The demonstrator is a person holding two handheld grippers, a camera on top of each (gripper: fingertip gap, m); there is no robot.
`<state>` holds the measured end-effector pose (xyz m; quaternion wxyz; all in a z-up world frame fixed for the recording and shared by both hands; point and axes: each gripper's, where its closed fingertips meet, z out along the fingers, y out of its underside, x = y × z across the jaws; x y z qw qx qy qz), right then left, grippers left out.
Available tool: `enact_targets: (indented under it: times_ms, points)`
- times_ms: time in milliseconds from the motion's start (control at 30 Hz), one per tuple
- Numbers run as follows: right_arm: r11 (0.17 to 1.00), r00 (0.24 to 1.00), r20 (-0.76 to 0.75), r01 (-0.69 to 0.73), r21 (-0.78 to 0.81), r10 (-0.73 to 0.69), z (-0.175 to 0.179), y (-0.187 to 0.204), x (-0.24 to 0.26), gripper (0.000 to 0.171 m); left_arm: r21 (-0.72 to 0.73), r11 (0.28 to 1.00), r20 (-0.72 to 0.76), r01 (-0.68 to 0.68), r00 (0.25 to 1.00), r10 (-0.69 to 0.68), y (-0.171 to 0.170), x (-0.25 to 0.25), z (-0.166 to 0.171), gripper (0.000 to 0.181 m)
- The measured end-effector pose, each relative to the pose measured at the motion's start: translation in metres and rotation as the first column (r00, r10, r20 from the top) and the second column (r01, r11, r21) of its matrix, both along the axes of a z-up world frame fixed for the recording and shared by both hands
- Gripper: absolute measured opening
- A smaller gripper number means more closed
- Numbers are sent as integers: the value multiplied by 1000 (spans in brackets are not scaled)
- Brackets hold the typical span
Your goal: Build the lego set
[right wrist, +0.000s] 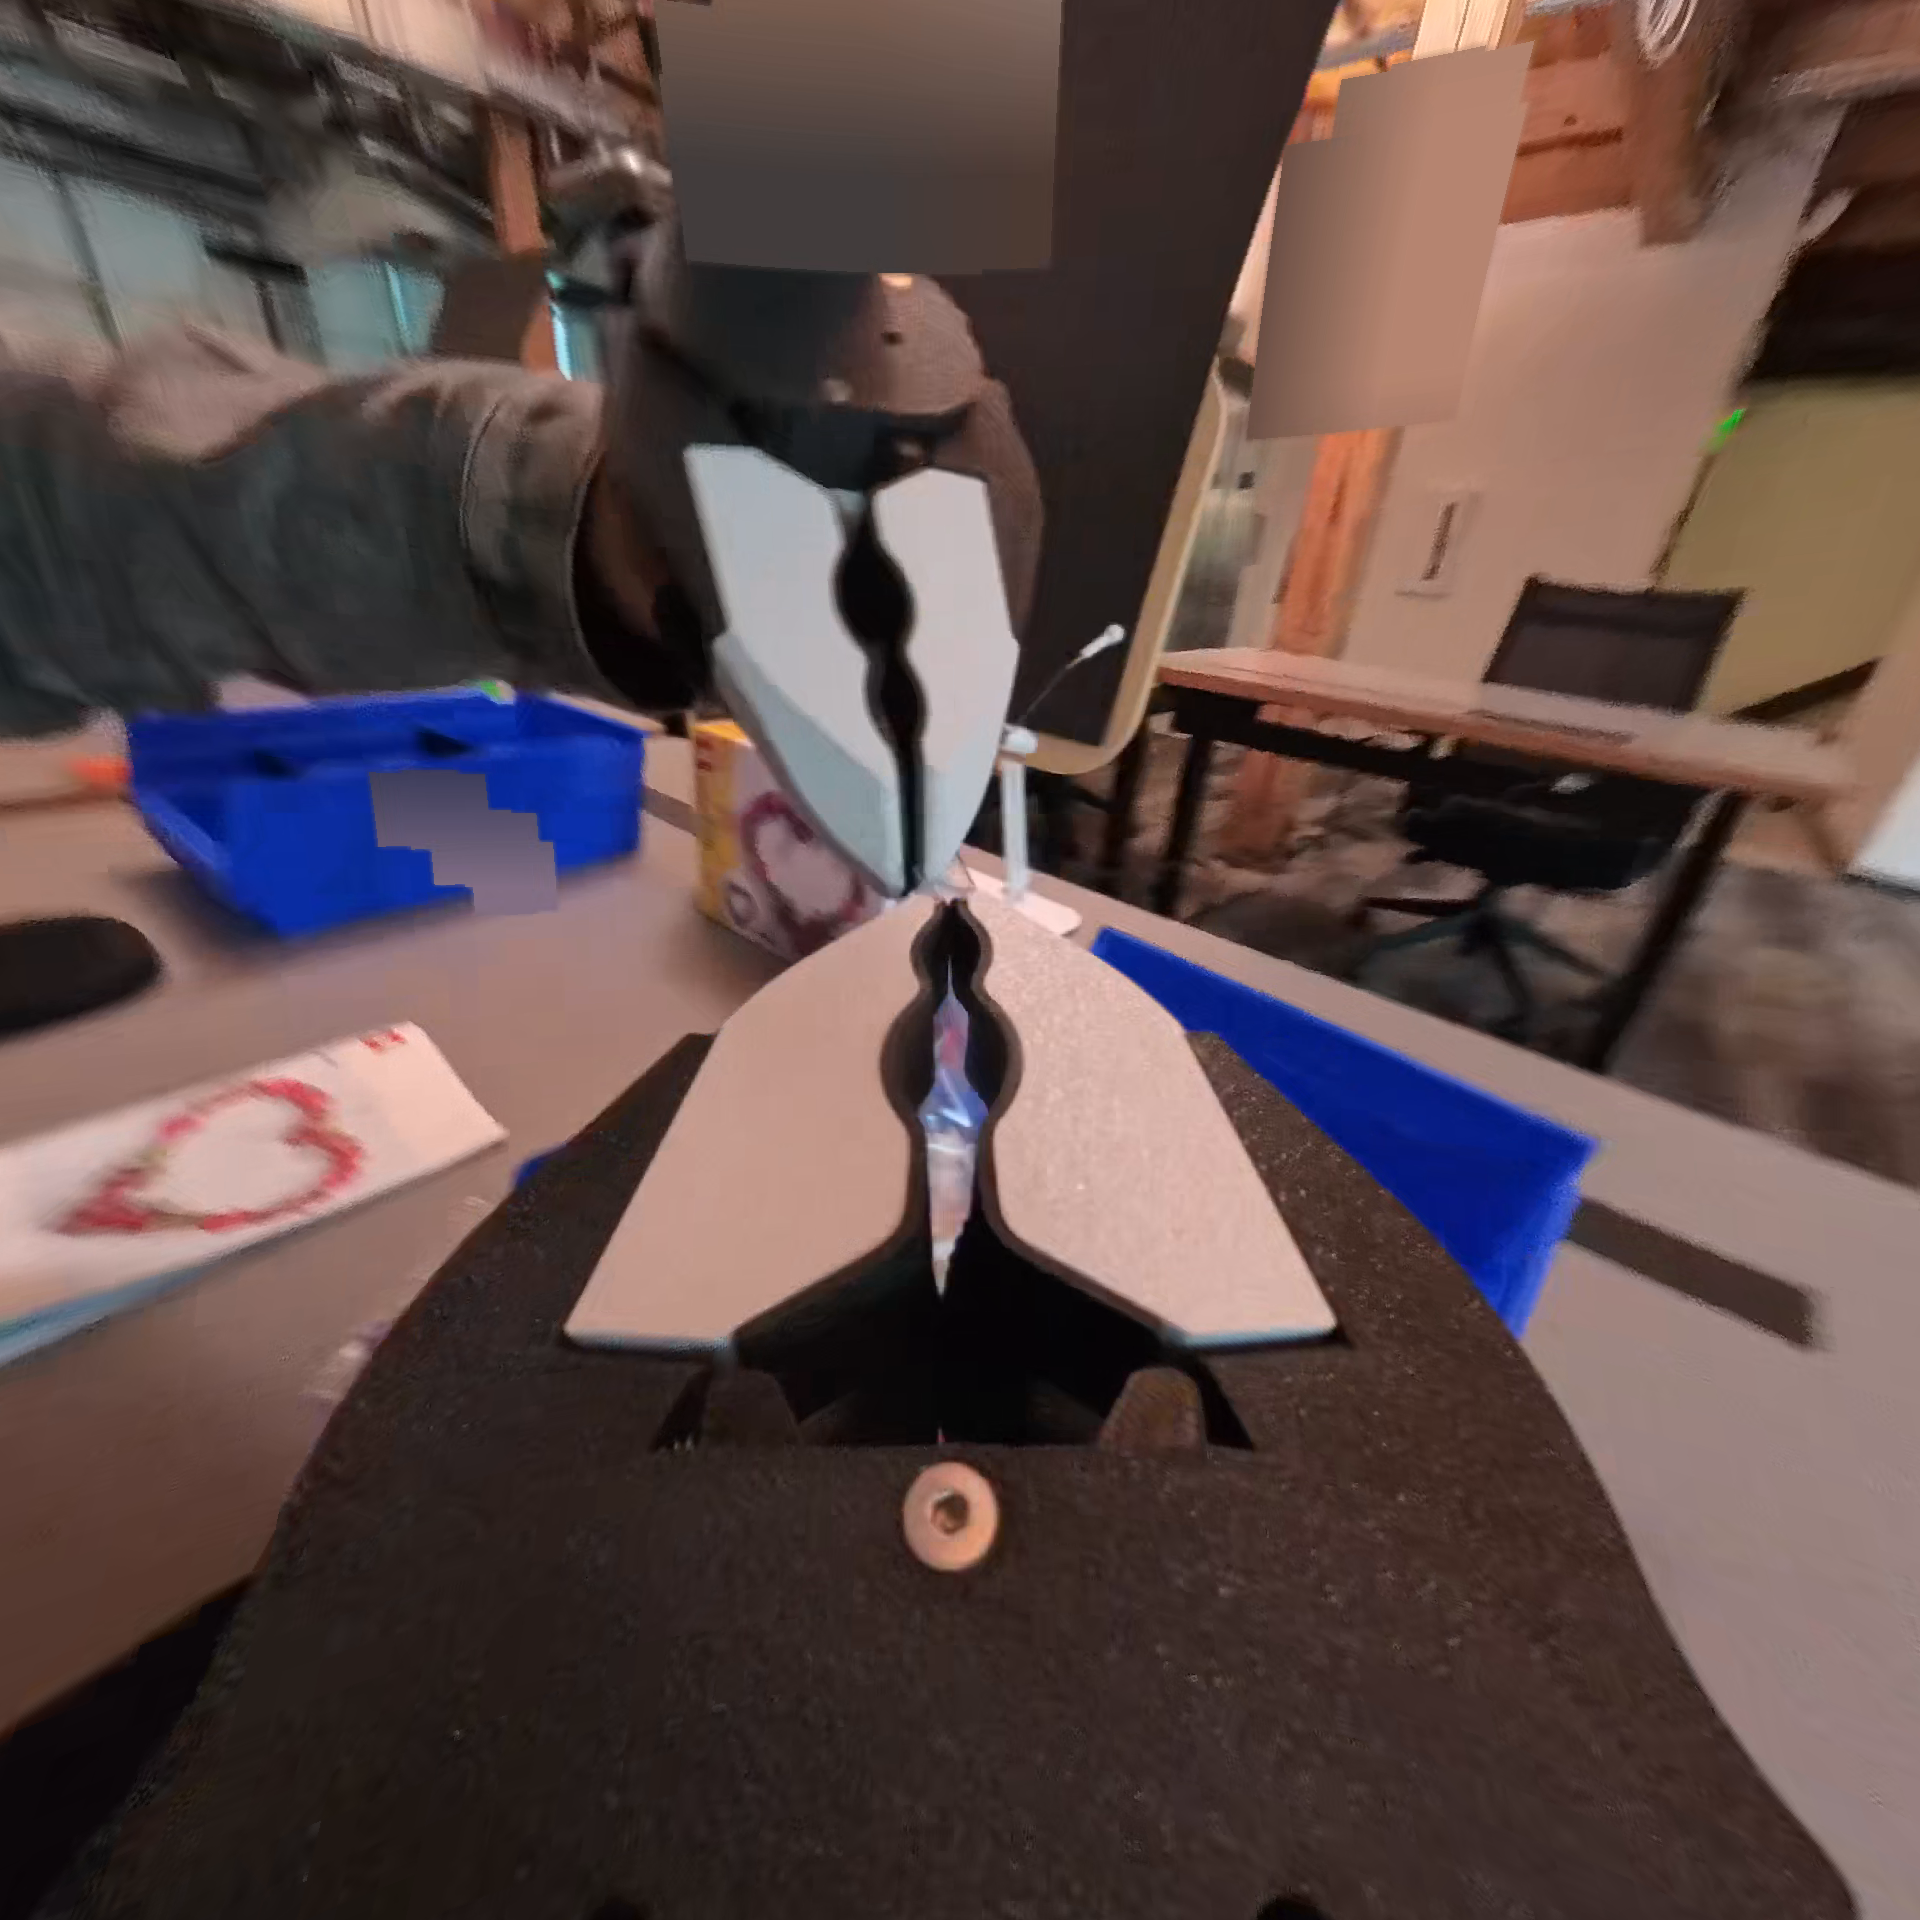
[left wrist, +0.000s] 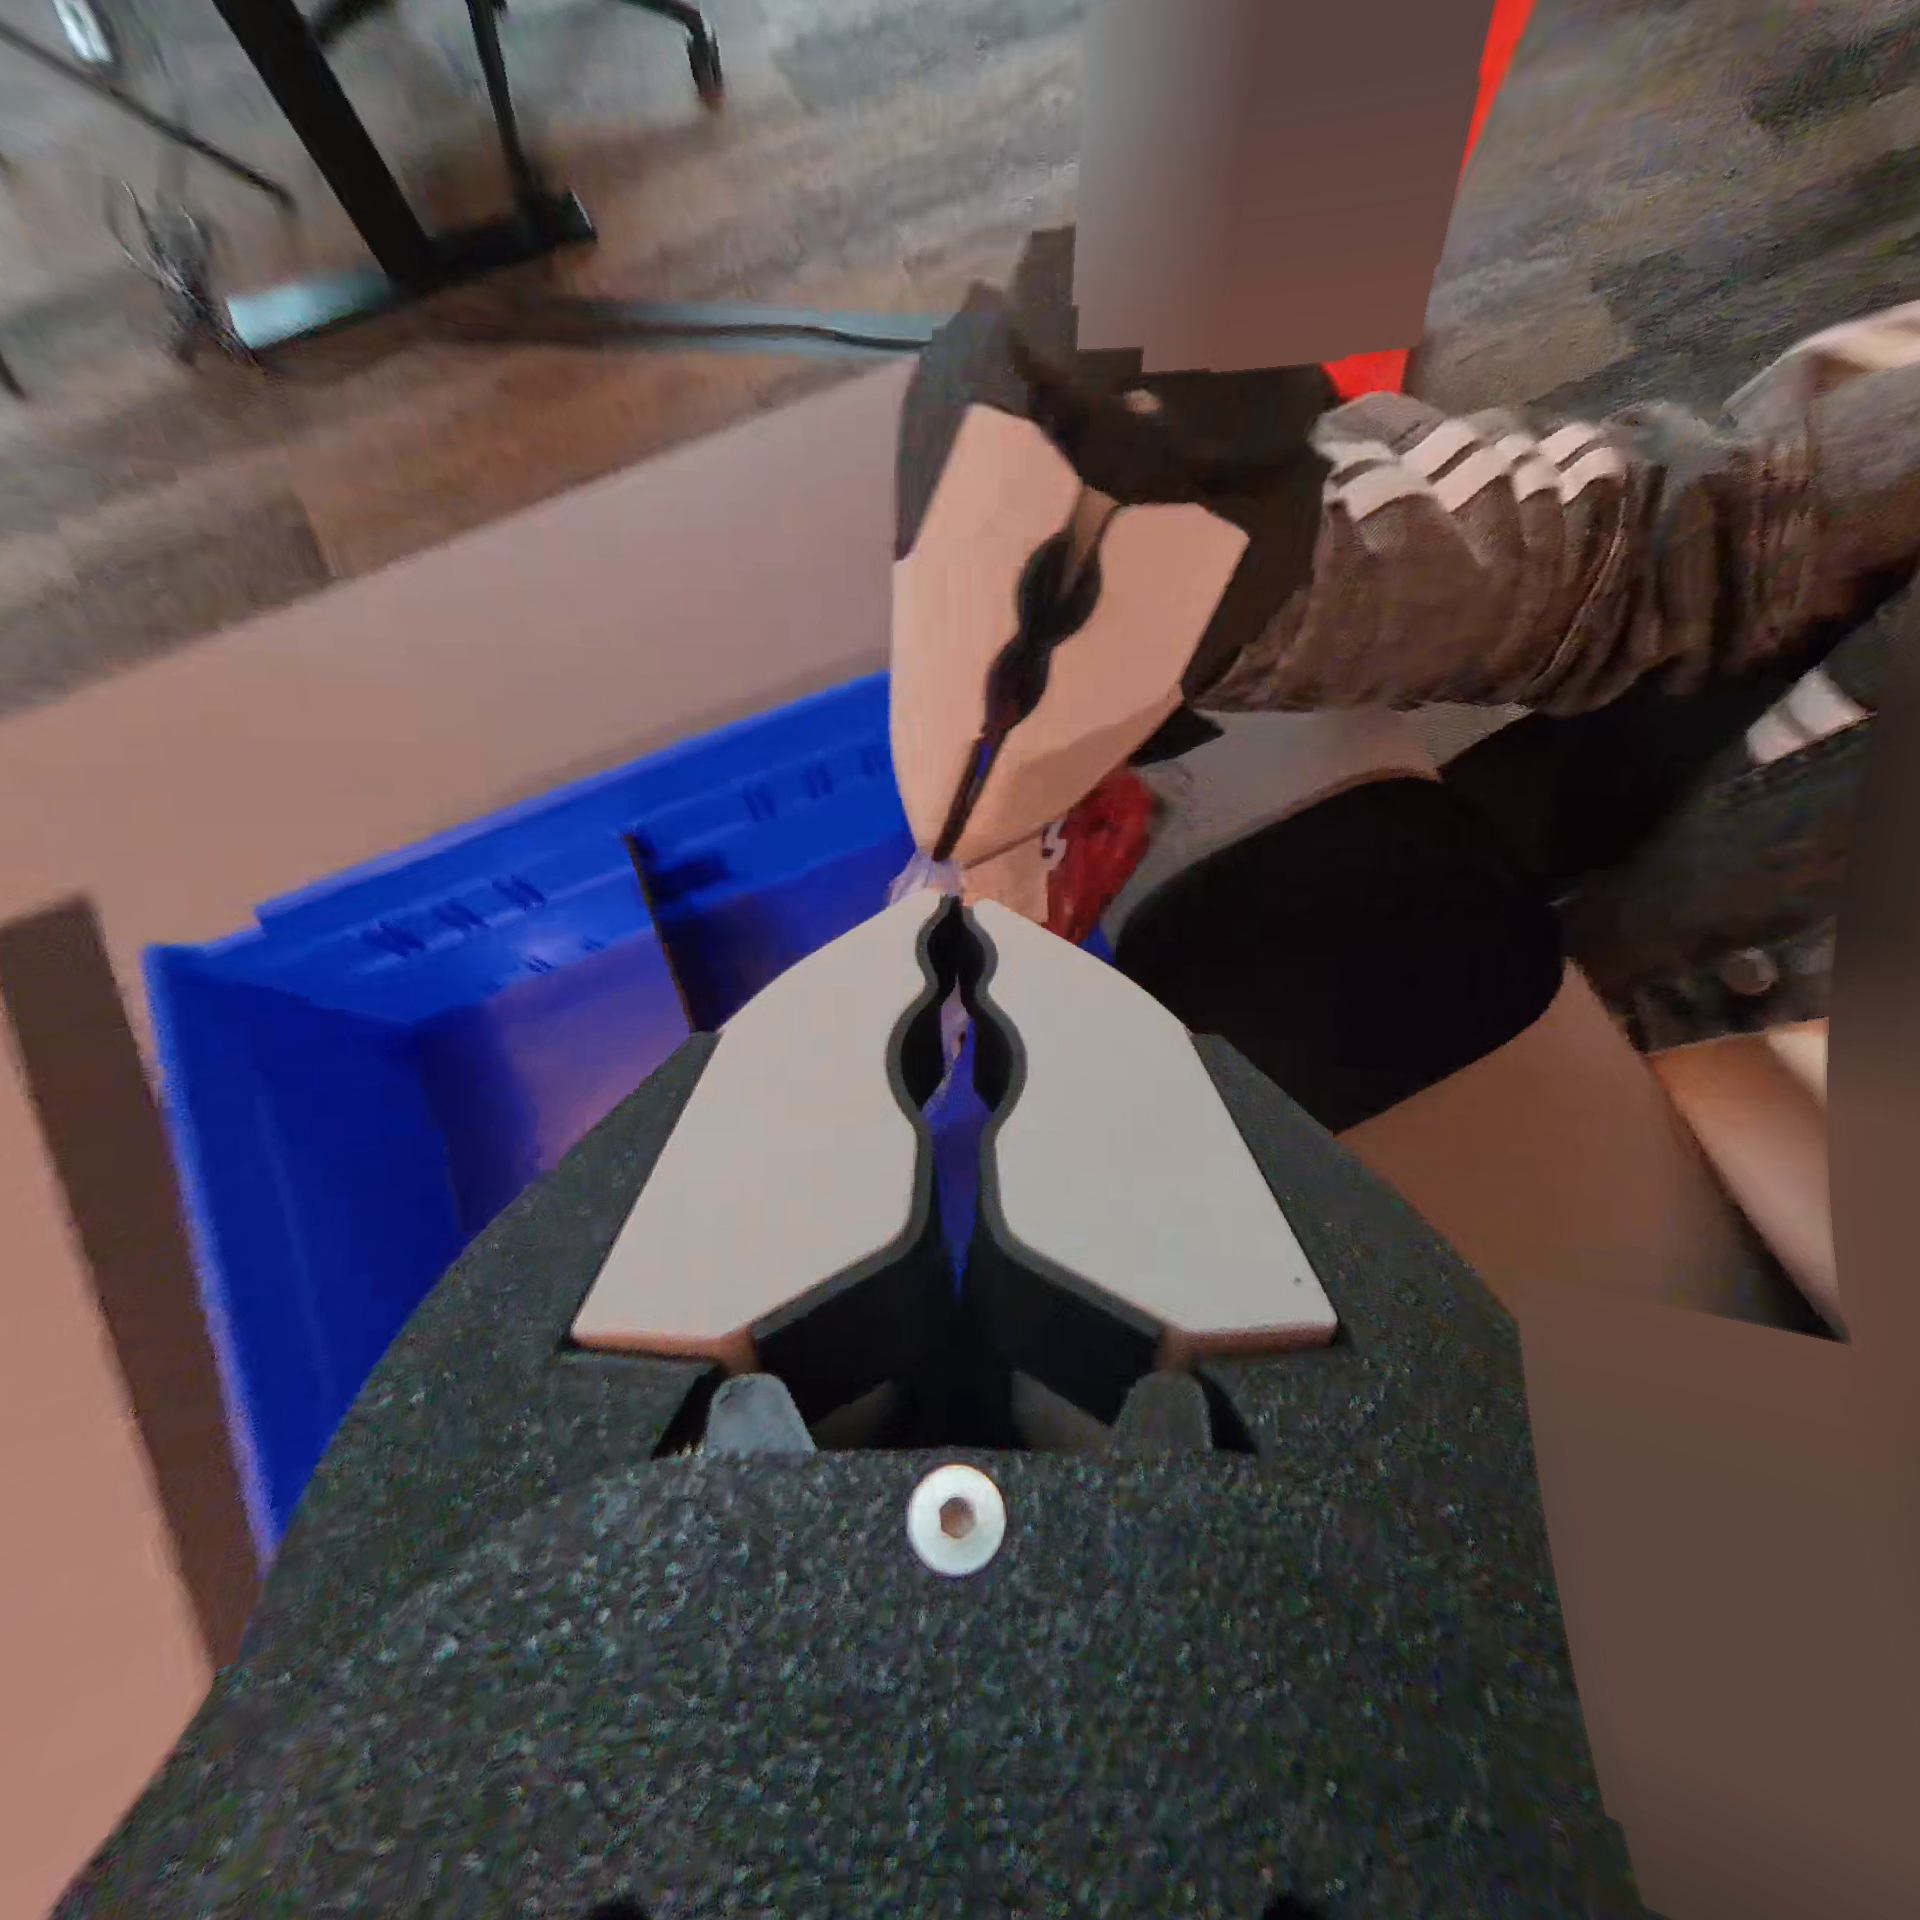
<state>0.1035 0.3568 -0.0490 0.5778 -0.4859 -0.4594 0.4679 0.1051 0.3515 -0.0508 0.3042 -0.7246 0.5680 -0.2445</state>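
Each gripper (right wrist: 951, 914) is showing a grainy, matt black body, smooth matt grey fingers (right wrist: 1122, 1132) and a shiny metal screw (right wrist: 950, 1515). A crinkly, glossy clear bag (right wrist: 951, 1132), probably thin plastic, is glinting between them. The blue bin (left wrist: 343, 1049) is looking like smooth plastic.

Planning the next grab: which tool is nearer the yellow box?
Left. The left tool hangs just before the yellow box; the right tool, sharing a clear bag with it, is farther back.
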Motion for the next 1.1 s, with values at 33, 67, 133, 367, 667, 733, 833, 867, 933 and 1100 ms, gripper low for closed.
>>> enact_targets:
  times_ms: [33,67,133,367,667,733,833,867,933,1100]
  points:
    - [999,1000,-5,-11,-44,10,1,1,0,0,70,997,-31,15,999,-13,0,1,1,0]
    - [998,1000,-3,-13,-69,12,2,2,-1,0,150,988,-75,33,997,-22,-1,1,0,0]
    - [995,1000,14,-12,-103,14,1,3,-3,0,302,950,-178,75,984,-21,0,2,-1,0]
    - [991,983,157,111,-70,-99,-14,3,-16,0,462,880,-318,110,947,48,-1,-9,-16,0]
    - [981,981,148,145,-132,-125,-22,4,-28,0,483,871,-291,94,955,58,-12,-14,-28,0]
    - [982,979,155,150,-117,-131,-21,2,-32,0,497,861,-300,107,953,54,-14,-17,-27,0]
    - [982,996,60,71,-174,-62,-8,-2,-27,0,399,917,-152,-2,986,68,-16,-27,-7,0]
    - [984,1000,18,-2,-177,5,-1,-9,-24,0,377,925,-78,-50,993,86,-14,-34,6,0]
    - [982,1000,9,-1,-188,3,4,-8,-19,0,326,941,37,-89,996,82,-18,-45,26,3]
    - [977,994,-18,-107,-183,105,23,-23,-19,0,482,866,104,-135,990,96,-24,-52,46,74]
